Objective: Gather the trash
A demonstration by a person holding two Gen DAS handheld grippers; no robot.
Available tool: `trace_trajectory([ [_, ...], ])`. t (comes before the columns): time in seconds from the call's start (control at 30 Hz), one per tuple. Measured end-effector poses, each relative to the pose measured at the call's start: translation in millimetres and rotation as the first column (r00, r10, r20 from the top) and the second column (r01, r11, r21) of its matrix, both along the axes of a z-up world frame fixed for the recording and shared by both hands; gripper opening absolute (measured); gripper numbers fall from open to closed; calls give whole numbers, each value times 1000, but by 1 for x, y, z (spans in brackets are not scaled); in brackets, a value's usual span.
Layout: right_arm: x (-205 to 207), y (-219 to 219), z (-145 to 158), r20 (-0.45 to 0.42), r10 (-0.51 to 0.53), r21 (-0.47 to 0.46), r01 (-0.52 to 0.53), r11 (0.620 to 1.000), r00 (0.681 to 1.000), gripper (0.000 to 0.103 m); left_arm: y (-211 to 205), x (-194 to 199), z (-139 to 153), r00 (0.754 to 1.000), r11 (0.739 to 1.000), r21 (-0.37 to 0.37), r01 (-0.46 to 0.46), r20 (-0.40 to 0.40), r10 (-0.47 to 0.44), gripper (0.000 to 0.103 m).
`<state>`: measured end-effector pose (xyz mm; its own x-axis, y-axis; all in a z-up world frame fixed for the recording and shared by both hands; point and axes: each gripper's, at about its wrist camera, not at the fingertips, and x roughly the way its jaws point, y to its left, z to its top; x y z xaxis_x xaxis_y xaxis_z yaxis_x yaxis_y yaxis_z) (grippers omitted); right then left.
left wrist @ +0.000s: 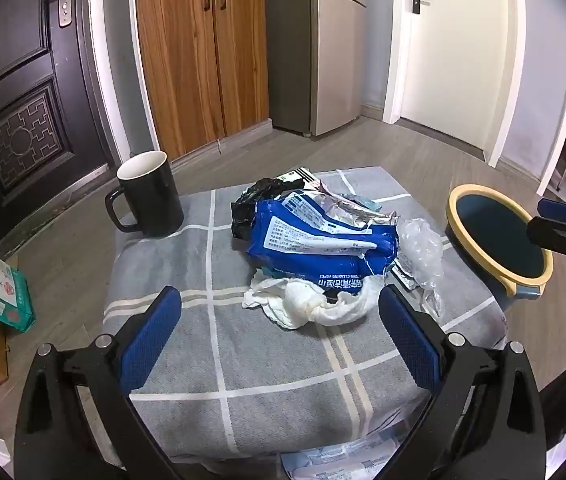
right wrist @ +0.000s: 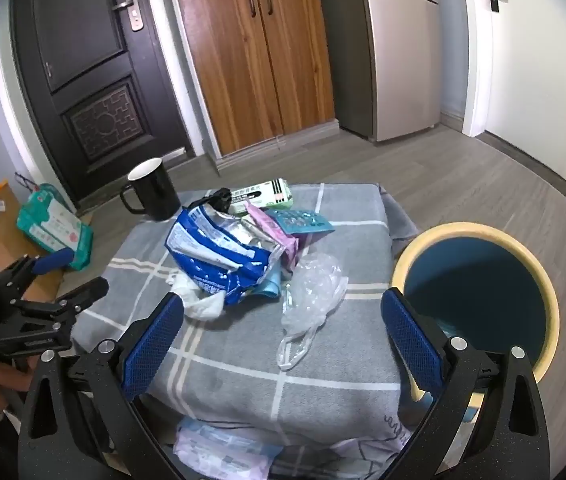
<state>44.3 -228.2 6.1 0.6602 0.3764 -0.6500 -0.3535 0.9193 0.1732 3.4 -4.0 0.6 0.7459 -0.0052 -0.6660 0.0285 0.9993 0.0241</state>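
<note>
Progress: no trash had been collected as far as either view showed. The bin [right wrist: 479, 300], a blue tub with a yellow rim, stood just beside the right edge of the cloth-covered table [left wrist: 275, 352], and the part of its inside that was in view held nothing. The whole trash pile lay on the table's far half: a blue wipes packet [left wrist: 319, 240] on top, a crumpled white tissue [left wrist: 307, 304] at its near edge, a clear plastic bag [right wrist: 311, 292] on its bin side, and black plastic [left wrist: 259, 196] behind it. All items remained to be moved.

Tongs: the left gripper [left wrist: 279, 336] was spread to its widest with nothing between its pads, and hung over the bare near half of the table, angled down toward the tissue. The right gripper [right wrist: 283, 340] was likewise fully spread and empty, with the clear plastic bag lying just ahead between its fingers.

View differences: the right wrist view alone showed a white-and-green box [right wrist: 263, 196], a pink packet [right wrist: 275, 232] and a teal blister sheet [right wrist: 299, 222] at the back of the pile; in the left wrist view the blue packet hid most of these. A black mug [left wrist: 151, 196], not trash, stood at the table's far left corner.
</note>
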Motion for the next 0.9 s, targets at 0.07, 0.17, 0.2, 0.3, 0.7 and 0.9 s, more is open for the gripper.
trace_trajectory([
  [0.07, -2, -2, 1, 0, 0, 0, 0, 1000, 1000, 98, 0, 0, 0, 1000, 1000, -3, -1, 1, 1, 97],
  [0.17, -2, -2, 2, 0, 1, 1, -1, 1000, 1000, 98, 1, 1, 2, 1000, 1000, -4, -2, 0, 2, 97],
  [0.2, -3, -2, 2, -1, 0, 1, 0, 1000, 1000, 98, 1, 1, 2, 1000, 1000, -3, -3, 0, 3, 97],
  [0.3, -3, -2, 2, 0, -1, 2, 1, 1000, 1000, 98, 0, 2, 3, 1000, 1000, 1, -5, 4, 5, 97],
  [0.7, -2, -2, 3, -1, 0, 2, 0, 1000, 1000, 98, 1, 1, 5, 1000, 1000, -1, -3, 10, 3, 97],
  [0.9, -2, -2, 3, -1, -1, 2, 1, 1000, 1000, 98, 1, 0, 5, 1000, 1000, 2, -1, 9, 1, 97],
])
